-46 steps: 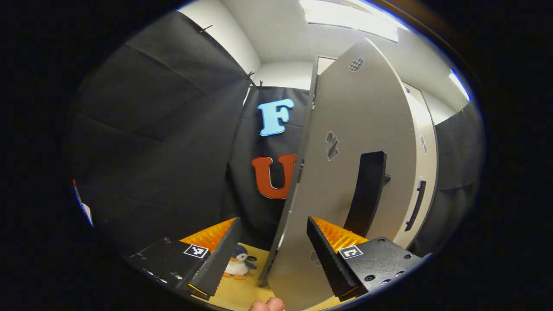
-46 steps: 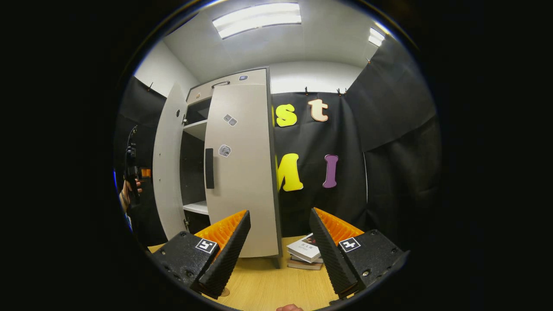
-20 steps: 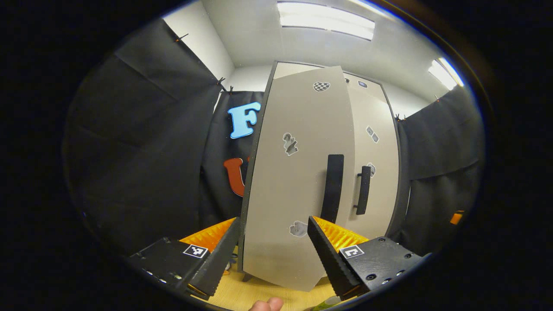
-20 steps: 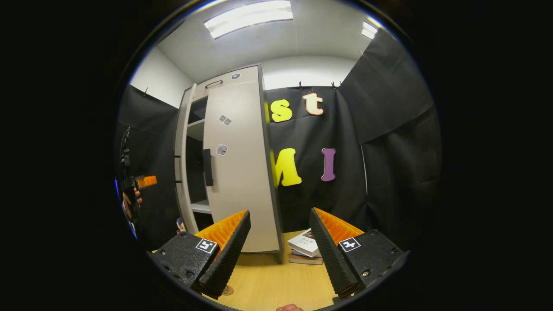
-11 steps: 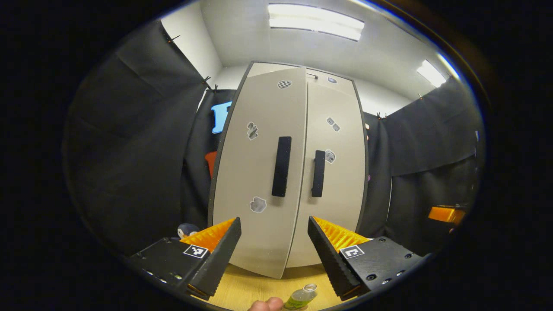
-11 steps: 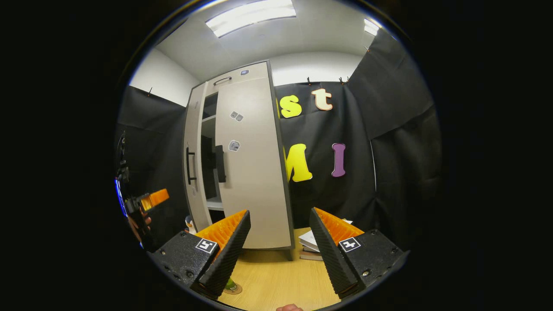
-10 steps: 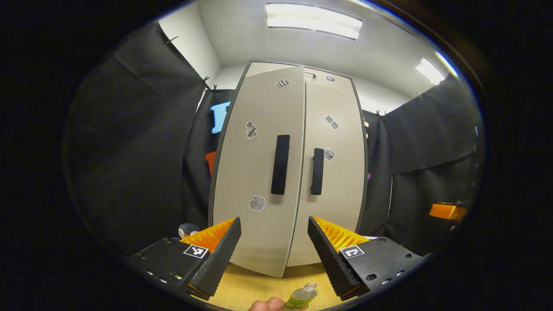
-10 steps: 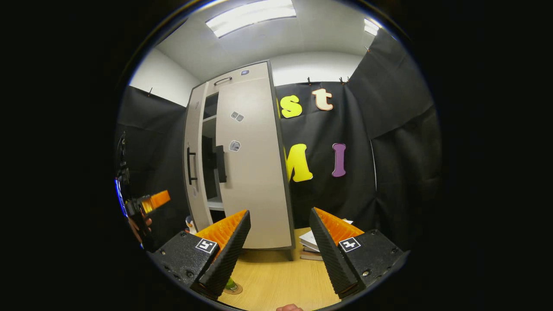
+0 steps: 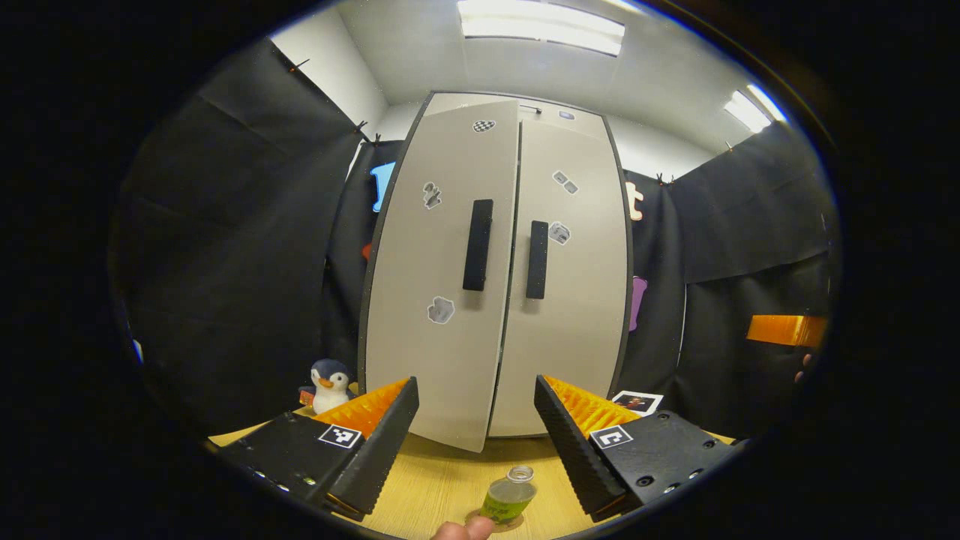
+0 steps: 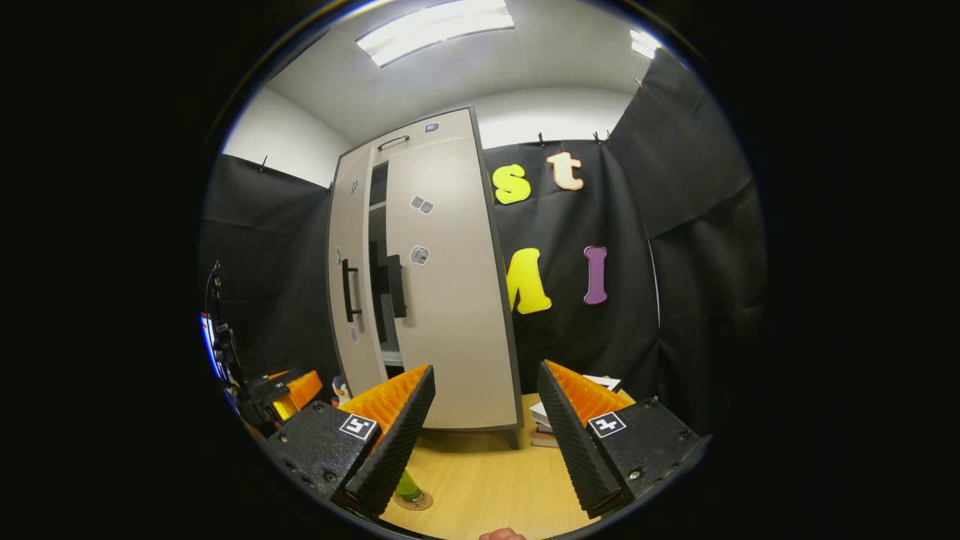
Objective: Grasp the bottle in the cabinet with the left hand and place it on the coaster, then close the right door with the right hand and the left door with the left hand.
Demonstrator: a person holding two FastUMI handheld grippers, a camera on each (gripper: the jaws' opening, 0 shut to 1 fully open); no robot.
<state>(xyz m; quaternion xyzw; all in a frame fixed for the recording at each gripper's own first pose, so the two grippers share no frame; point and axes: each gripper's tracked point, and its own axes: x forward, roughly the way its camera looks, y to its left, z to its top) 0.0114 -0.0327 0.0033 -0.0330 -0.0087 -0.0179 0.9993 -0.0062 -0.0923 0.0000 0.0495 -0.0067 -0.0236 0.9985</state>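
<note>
On the worktop (image 9: 442, 480) the cabinet (image 9: 495, 277) stands at the back, its left door (image 9: 442, 300) beside its right door (image 9: 570, 300) — a penguin toy (image 9: 328, 384) to its left, books (image 10: 555, 427) to its right, and the bottle (image 9: 508, 498) on the coaster (image 10: 415, 501) in front.

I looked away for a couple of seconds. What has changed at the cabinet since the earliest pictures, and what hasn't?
The left door has swung from wide open to almost shut; a narrow gap beside the right door remains in the right gripper view. The left gripper has drawn back from it, open and empty. The right door, the open right gripper and the bottle on its coaster stayed put.
</note>
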